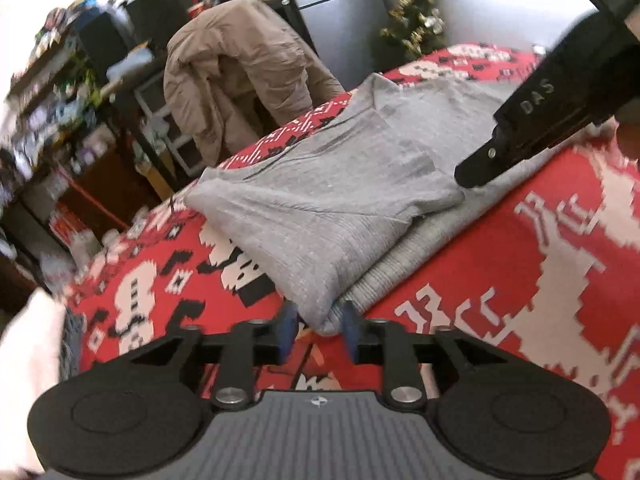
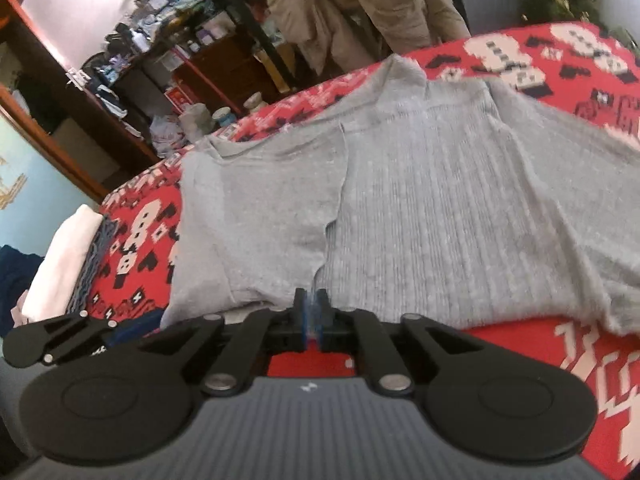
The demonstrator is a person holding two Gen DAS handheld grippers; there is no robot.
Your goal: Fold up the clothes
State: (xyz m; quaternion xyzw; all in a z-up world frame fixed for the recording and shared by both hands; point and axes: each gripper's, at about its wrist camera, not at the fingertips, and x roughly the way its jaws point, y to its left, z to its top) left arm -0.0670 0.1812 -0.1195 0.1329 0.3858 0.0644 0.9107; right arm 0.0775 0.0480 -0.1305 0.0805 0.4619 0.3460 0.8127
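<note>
A grey sweater [image 1: 320, 208] [image 2: 440, 200] lies on a bed with a red, white and black patterned cover [image 1: 520, 280] [image 2: 520, 344]. One side is folded over the ribbed body. In the left wrist view my left gripper [image 1: 320, 320] stands open at the near folded corner, which lies between its blue pads [image 1: 289, 326]. My right gripper [image 2: 311, 308] sits at the sweater's near hem, where the folded flap's edge ends. Its jaws are nearly together, and I cannot tell whether cloth is pinched. The left view also shows the right gripper [image 1: 468, 176], its tip down on the folded layer.
A beige jacket [image 1: 240, 80] [image 2: 352, 12] hangs over a chair beyond the bed's far edge. Cluttered shelves [image 1: 60, 100] [image 2: 132, 60] stand to the left and a decorated tree [image 1: 416, 20] at the back. White folded cloth [image 2: 60, 264] lies at the bed's left end.
</note>
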